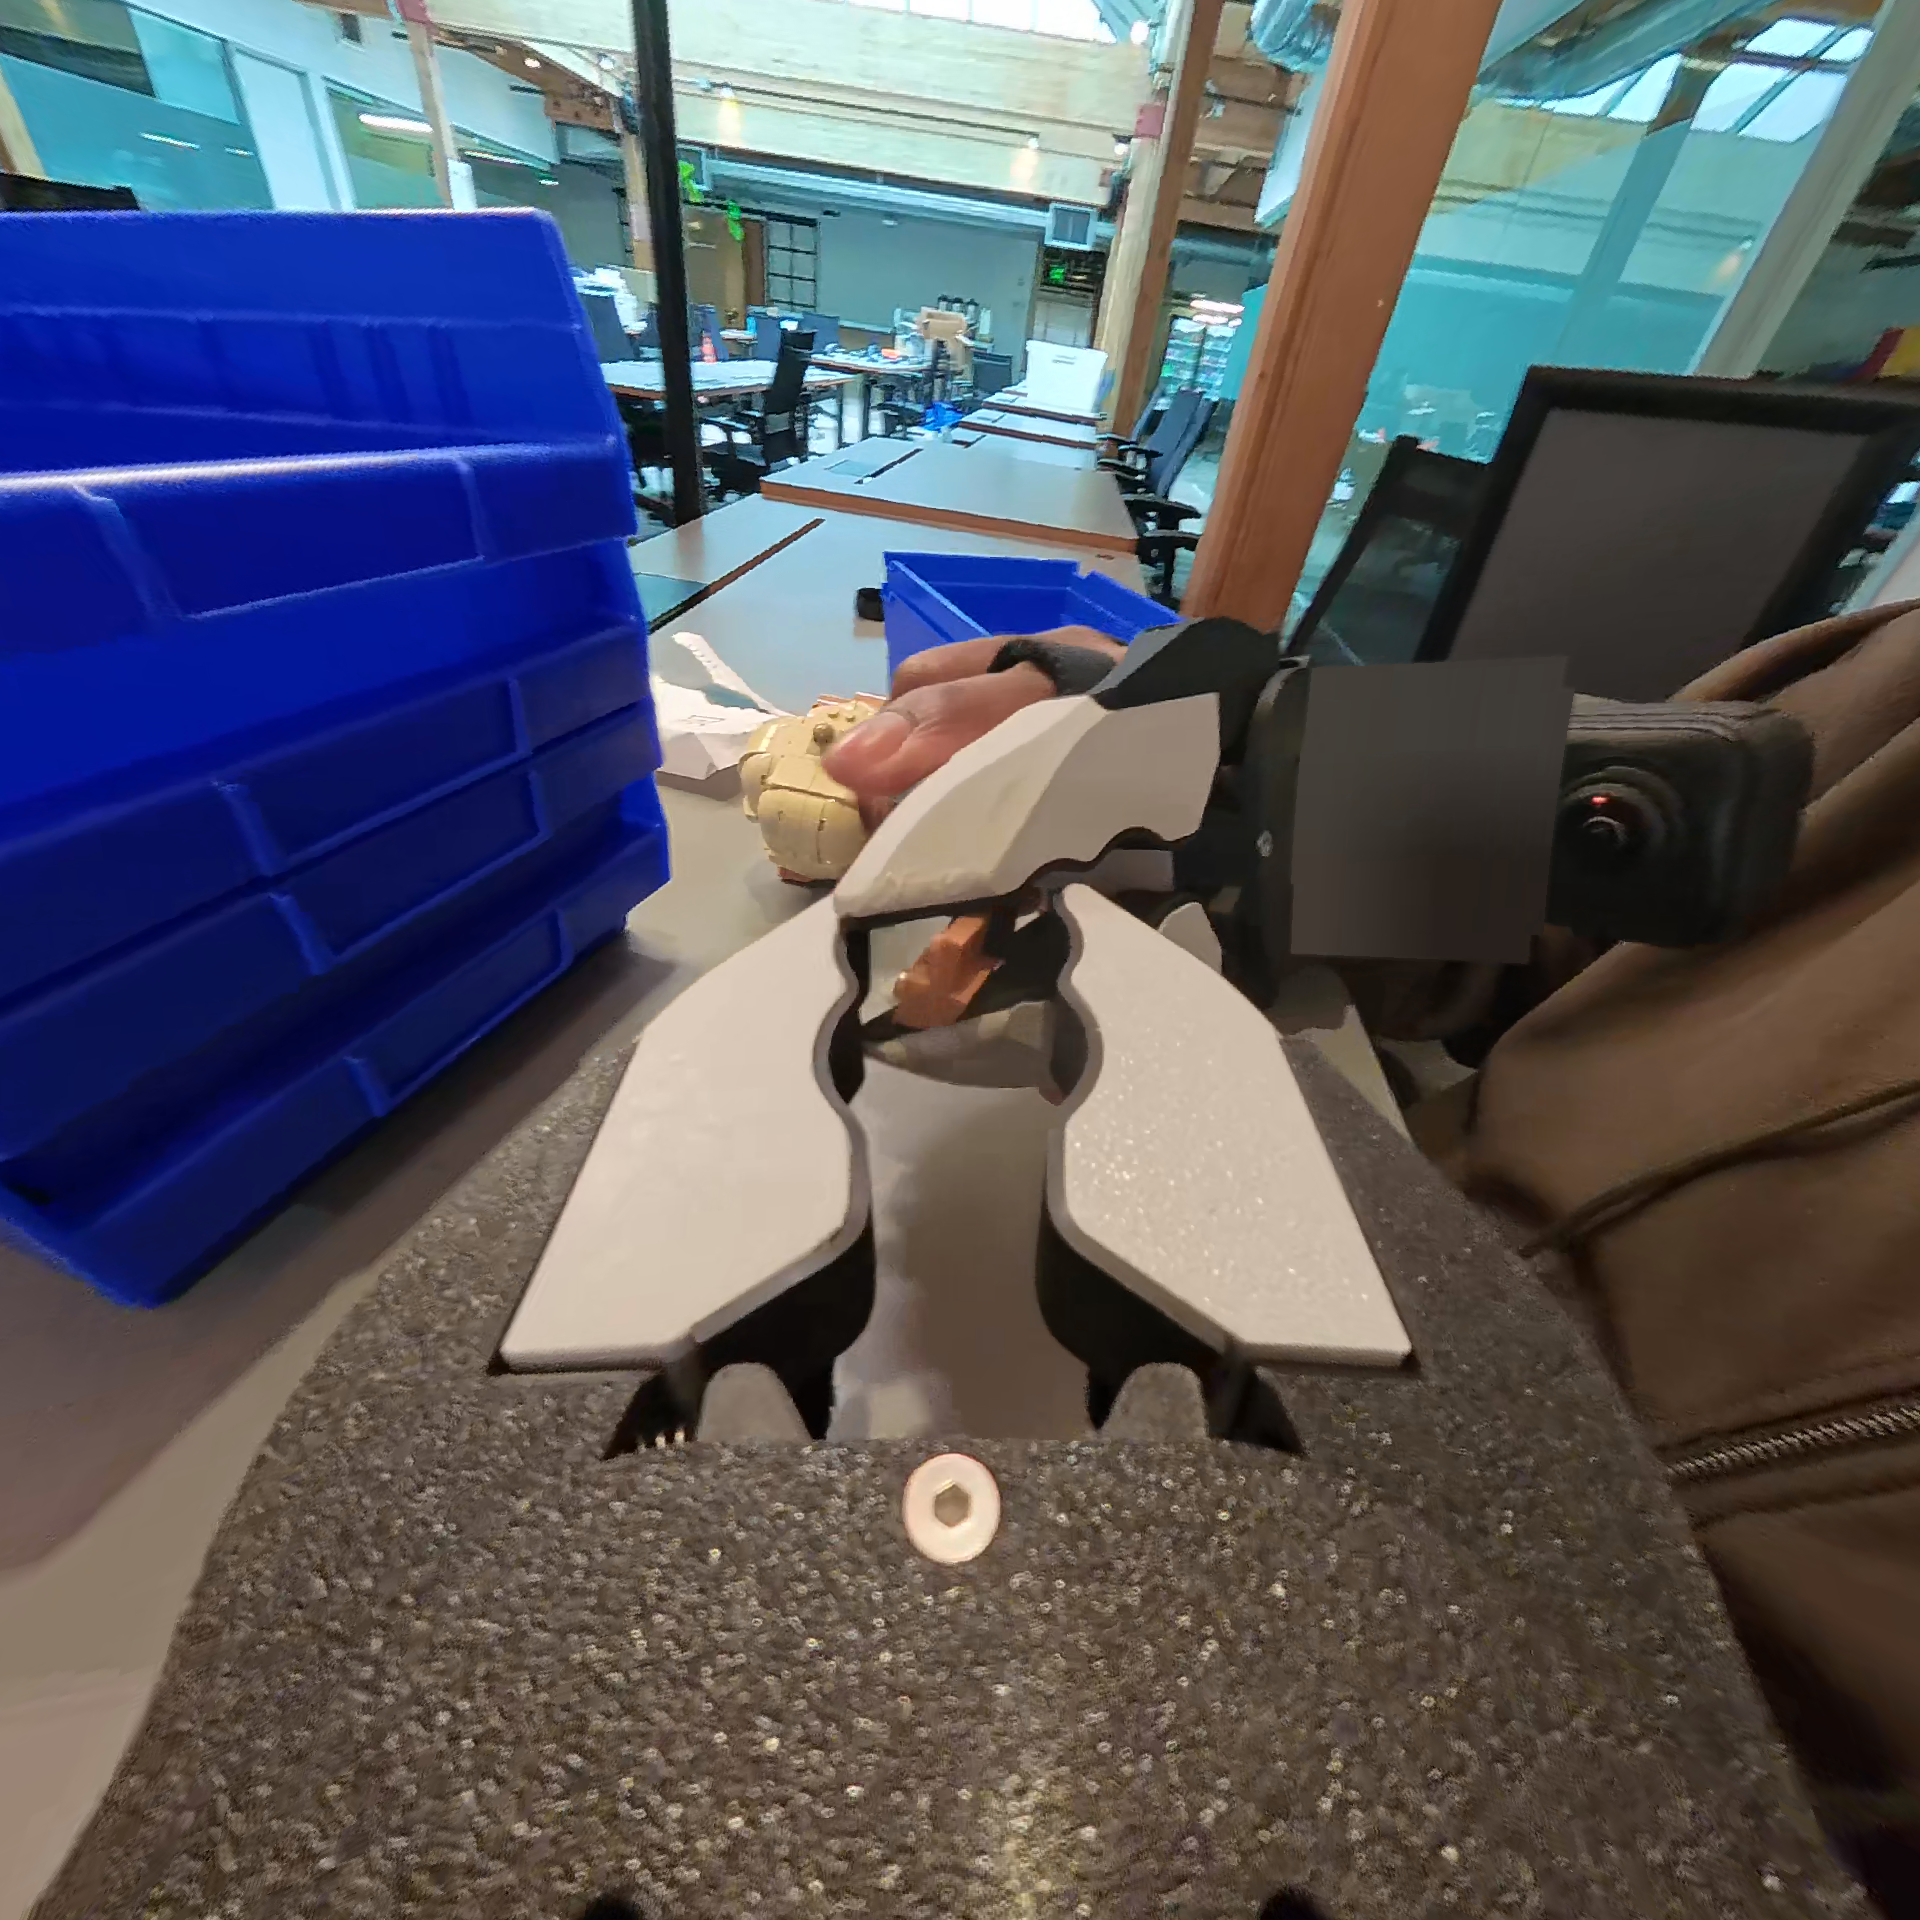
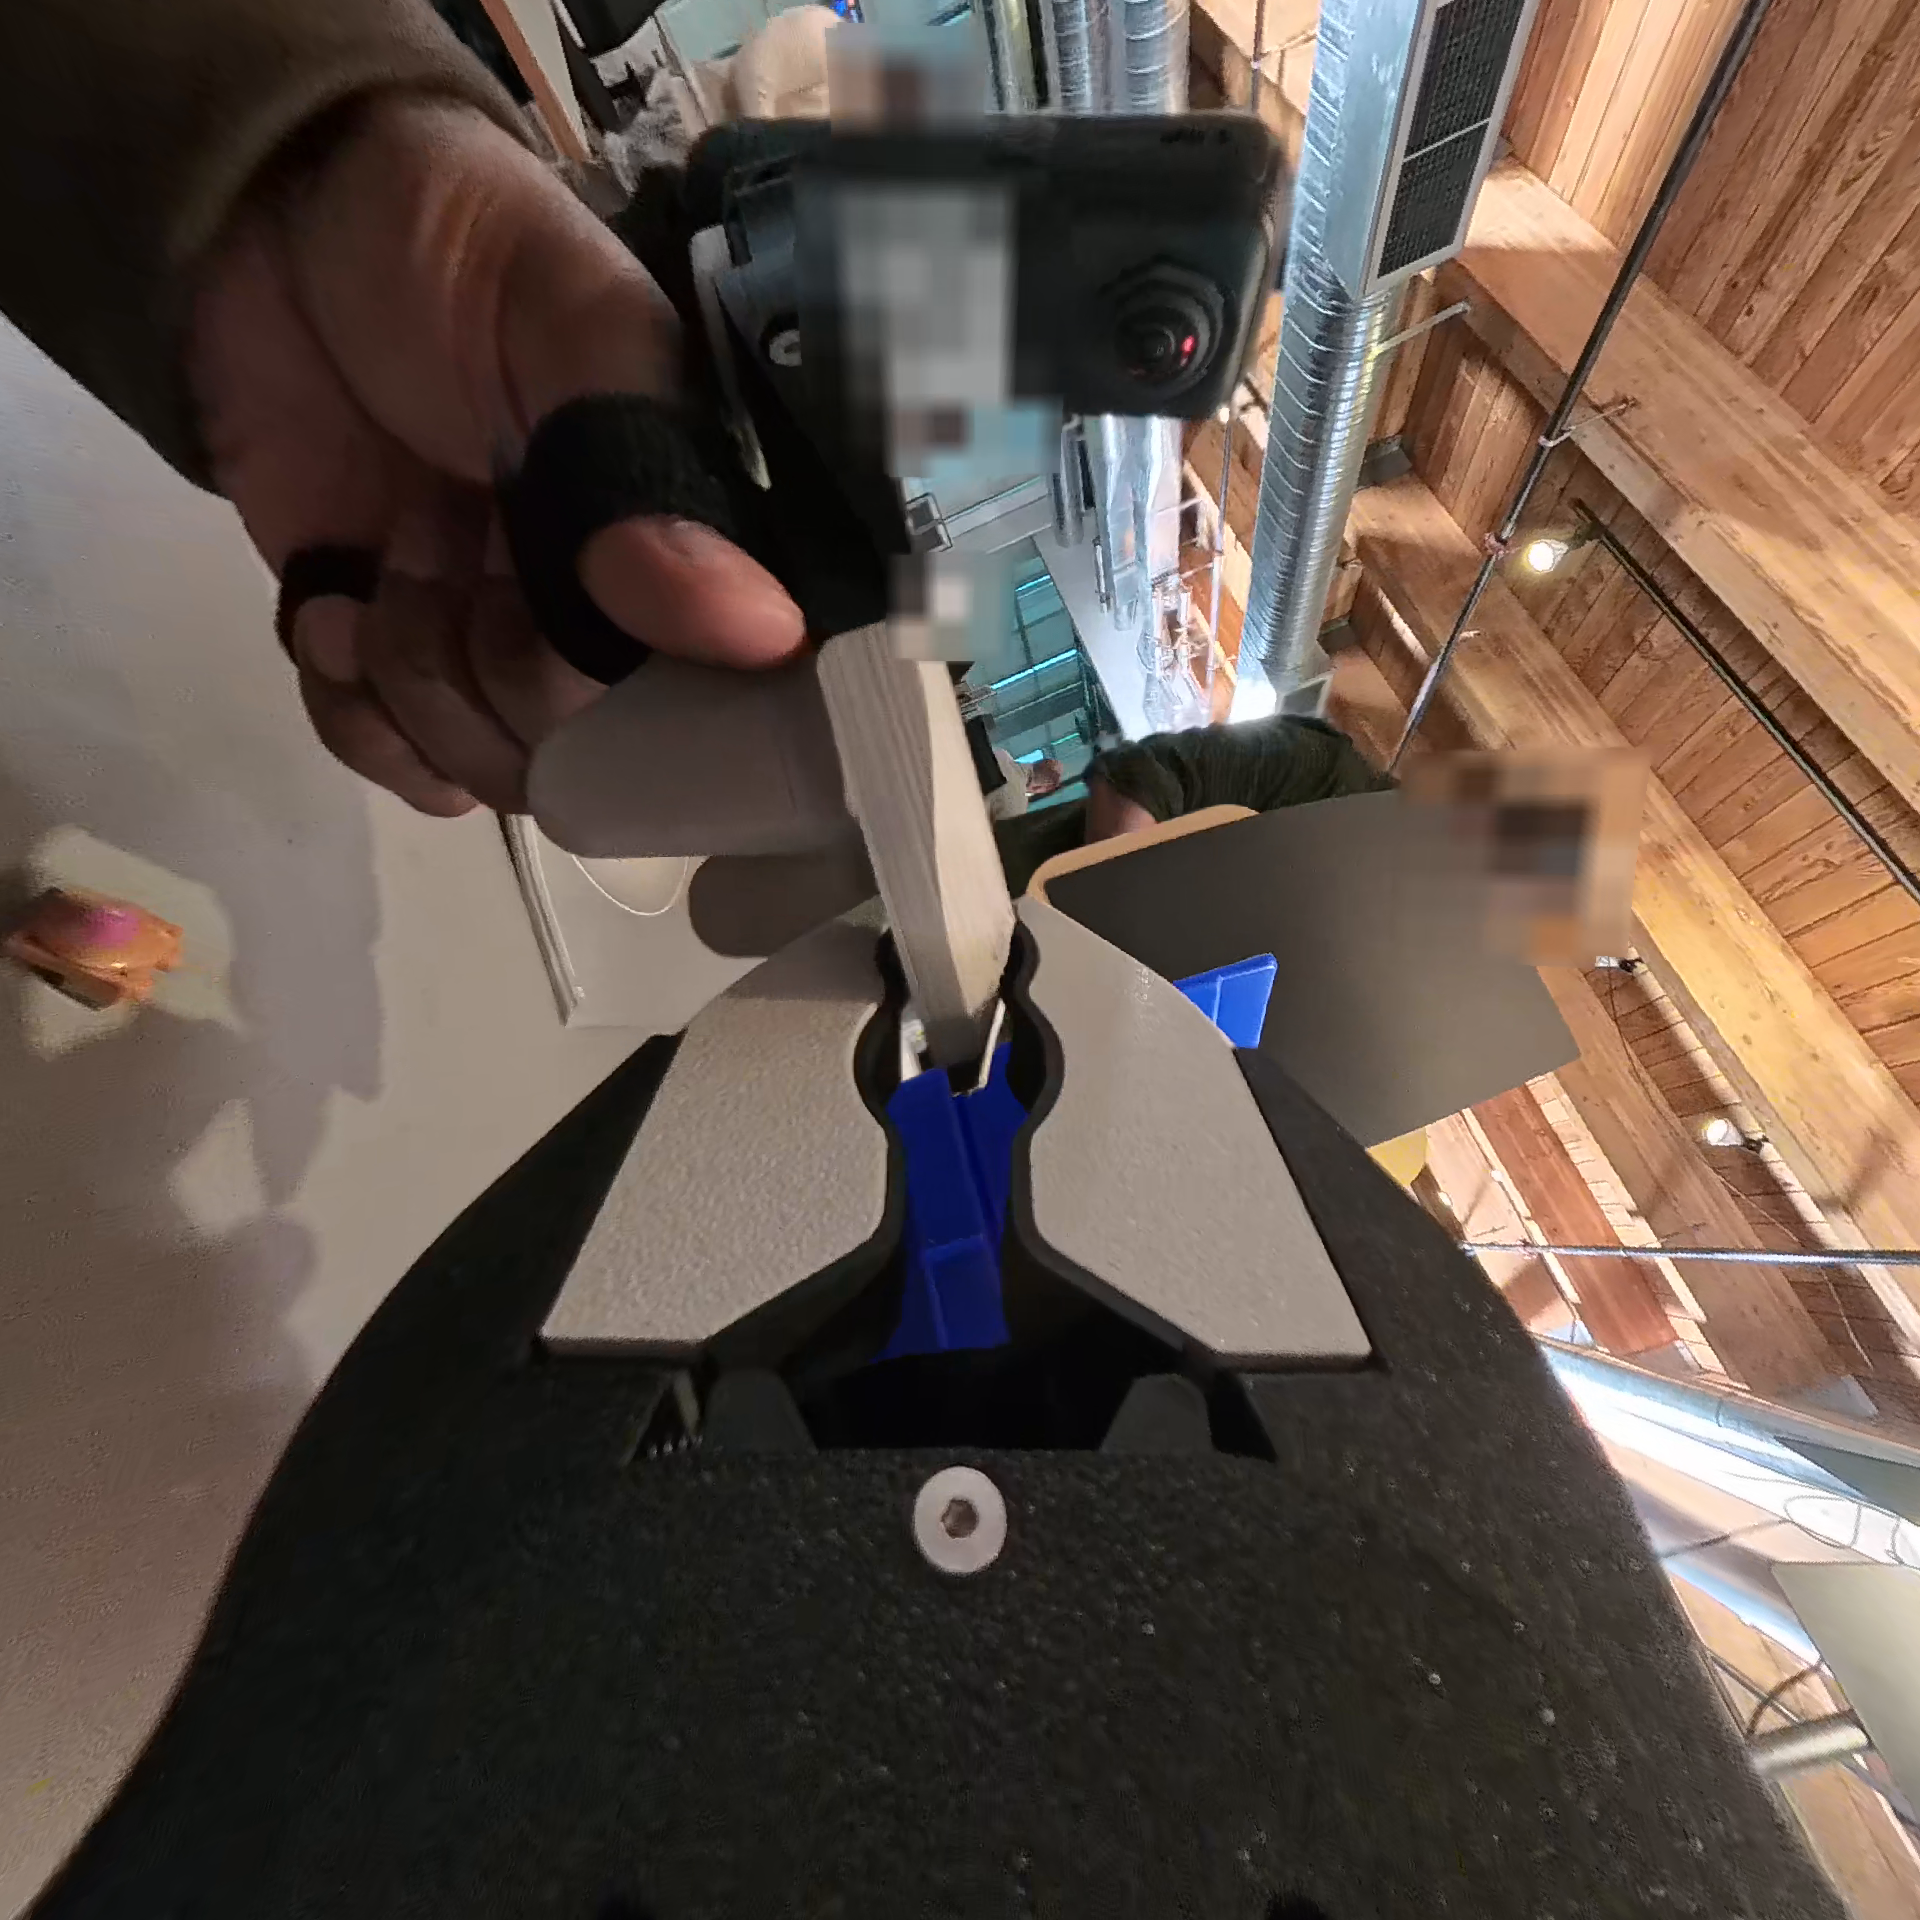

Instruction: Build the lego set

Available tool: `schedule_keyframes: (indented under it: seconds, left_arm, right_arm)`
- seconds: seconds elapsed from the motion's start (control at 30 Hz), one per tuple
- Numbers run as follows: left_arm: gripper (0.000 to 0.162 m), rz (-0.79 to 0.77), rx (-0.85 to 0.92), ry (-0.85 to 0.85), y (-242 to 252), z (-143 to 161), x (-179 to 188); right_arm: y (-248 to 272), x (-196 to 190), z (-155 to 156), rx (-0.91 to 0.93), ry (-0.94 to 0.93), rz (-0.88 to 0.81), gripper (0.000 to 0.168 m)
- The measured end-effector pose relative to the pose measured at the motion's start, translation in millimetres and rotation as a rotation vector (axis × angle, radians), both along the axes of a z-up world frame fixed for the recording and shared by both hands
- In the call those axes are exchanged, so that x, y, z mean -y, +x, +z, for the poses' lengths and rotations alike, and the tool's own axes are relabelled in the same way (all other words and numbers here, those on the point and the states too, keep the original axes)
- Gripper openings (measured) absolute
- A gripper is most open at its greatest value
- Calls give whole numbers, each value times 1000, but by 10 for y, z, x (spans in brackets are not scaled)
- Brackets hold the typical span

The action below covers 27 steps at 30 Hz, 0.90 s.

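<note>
Two grippers meet tip to tip above the counter (image 1: 727, 582). The left gripper (image 1: 961, 971) looks clamped on a small brown lego piece (image 1: 943, 971); the right gripper (image 2: 961, 1023) pinches something hidden, can't tell what. Light, rigid, slippery, so grab flat sides. The tan lego model (image 1: 800, 800) sits behind.

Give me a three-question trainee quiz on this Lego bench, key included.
1. True or false: in the left wrist view, the stack of blue bins stands to the left of the left gripper.
2. Which colour is the small piece seen between that gripper's fingertips? A green, B reddish-brown, C white.
3. Which object on the table do the fingers of the person's hand reach?

Key: 1 true. 2 B. 3 the tan lego model.
</note>
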<state>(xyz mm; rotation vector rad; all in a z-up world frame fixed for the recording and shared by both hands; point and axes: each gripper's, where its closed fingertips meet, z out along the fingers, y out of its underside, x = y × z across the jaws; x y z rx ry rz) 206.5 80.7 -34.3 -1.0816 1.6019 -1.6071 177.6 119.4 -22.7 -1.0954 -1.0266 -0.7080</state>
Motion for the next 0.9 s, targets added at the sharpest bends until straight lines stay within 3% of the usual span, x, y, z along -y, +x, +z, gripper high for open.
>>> schedule_keyframes:
  seconds: [0.07, 0.33, 0.6, 0.9]
  left_arm:
    - [43, 53, 3, 18, 26, 5, -70]
    - [53, 42, 108, 19, -35, 183, -59]
    - [52, 59, 296, -52, -193, 519, -160]
    - [51, 80, 289, -44, -173, 500, -193]
  right_arm:
    - [26, 0, 27, -12, 18, -11, 15]
    - [105, 12, 124, -137, 0, 15, 15]
    - [251, 113, 380, -530, -112, 216, 15]
    - [321, 153, 522, -646, -122, 290, 14]
